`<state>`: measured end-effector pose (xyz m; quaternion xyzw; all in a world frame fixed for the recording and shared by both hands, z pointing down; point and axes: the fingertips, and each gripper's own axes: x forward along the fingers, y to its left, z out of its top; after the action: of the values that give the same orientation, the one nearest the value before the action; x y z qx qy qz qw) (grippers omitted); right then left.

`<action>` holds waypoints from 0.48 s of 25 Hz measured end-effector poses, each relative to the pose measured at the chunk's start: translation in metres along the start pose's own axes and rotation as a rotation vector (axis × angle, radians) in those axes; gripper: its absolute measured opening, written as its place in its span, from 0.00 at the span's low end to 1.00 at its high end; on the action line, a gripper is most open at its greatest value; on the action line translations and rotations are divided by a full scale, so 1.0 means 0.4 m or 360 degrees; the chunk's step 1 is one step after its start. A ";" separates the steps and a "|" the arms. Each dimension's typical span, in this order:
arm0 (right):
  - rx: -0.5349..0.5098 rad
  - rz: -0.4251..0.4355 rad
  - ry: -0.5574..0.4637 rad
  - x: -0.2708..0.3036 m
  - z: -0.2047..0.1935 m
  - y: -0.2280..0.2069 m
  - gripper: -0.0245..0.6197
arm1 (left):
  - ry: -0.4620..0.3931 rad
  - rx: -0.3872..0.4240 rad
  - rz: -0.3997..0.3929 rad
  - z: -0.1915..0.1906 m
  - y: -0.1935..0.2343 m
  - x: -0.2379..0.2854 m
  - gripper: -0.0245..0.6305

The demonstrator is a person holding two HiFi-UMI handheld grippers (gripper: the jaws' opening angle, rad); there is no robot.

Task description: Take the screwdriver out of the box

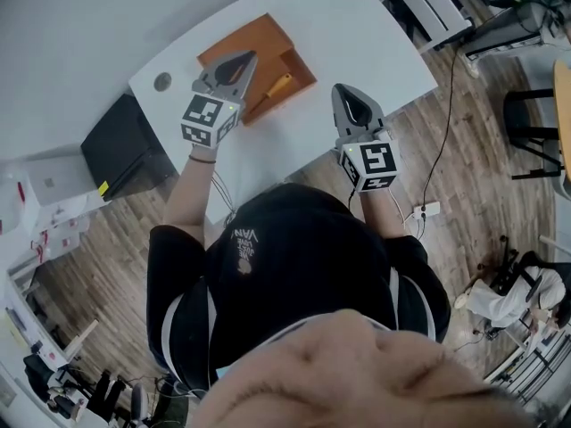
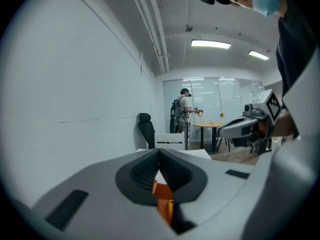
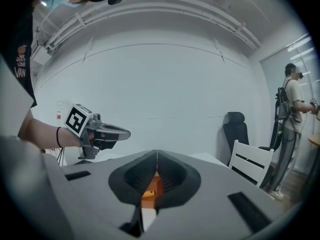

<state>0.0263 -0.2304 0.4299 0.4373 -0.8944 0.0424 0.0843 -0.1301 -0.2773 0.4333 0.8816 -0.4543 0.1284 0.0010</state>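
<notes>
Two closed tongs (image 1: 244, 59) (image 1: 344, 93) hover near one box (image 1: 257, 39) holding one screwdriver (image 1: 277, 86).

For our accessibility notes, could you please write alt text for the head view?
Seen from above, a person holds two grippers, jaws shut, over a white table: the left gripper hovers above an open orange box with a yellow-handled screwdriver lying inside, and the right gripper hangs to its right.

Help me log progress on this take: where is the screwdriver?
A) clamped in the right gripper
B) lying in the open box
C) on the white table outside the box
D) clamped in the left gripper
B: the screwdriver lies inside the open box, while the left gripper and right gripper are both shut on nothing.
</notes>
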 end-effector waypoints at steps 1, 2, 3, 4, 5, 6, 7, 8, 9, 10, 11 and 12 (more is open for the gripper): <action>-0.0001 0.0000 0.0001 0.001 -0.001 0.001 0.06 | 0.0021 0.0003 -0.0011 -0.010 -0.002 0.007 0.06; -0.0001 0.0000 0.0003 0.001 -0.002 0.002 0.06 | 0.0039 0.0005 -0.0022 -0.021 -0.004 0.014 0.06; -0.0001 0.0000 0.0005 0.002 -0.003 0.003 0.06 | 0.0055 0.0000 -0.0034 -0.032 -0.006 0.020 0.06; -0.0001 0.0000 0.0007 0.003 -0.003 0.004 0.06 | 0.0068 -0.0012 -0.0046 -0.044 -0.007 0.027 0.06; -0.0001 0.0000 0.0011 0.005 -0.004 0.004 0.06 | 0.0083 -0.0027 -0.0054 -0.057 -0.007 0.035 0.06; 0.0000 -0.0001 0.0015 0.006 -0.005 0.004 0.06 | 0.0101 -0.0041 -0.0058 -0.072 -0.006 0.042 0.06; -0.0001 -0.0002 0.0018 0.008 -0.006 0.004 0.06 | 0.0123 -0.0051 -0.0058 -0.087 -0.005 0.048 0.06; -0.0001 -0.0003 0.0020 0.010 -0.007 0.003 0.06 | 0.0147 -0.0057 -0.0056 -0.101 -0.004 0.054 0.06; -0.0002 -0.0004 0.0022 0.011 -0.008 0.003 0.06 | 0.0169 -0.0062 -0.0053 -0.115 -0.003 0.059 0.06; -0.0001 -0.0004 0.0025 0.012 -0.009 0.003 0.06 | 0.0188 -0.0068 -0.0052 -0.128 -0.003 0.064 0.06; 0.0000 -0.0005 0.0028 0.013 -0.010 0.003 0.06 | 0.0206 -0.0073 -0.0052 -0.140 -0.003 0.068 0.06; 0.0002 -0.0004 0.0030 0.013 -0.012 0.004 0.06 | 0.0223 -0.0077 -0.0054 -0.152 -0.004 0.072 0.06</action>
<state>0.0225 -0.2328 0.4356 0.4380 -0.8929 0.0471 0.0925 -0.1264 -0.2921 0.4987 0.8777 -0.4410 0.1787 0.0564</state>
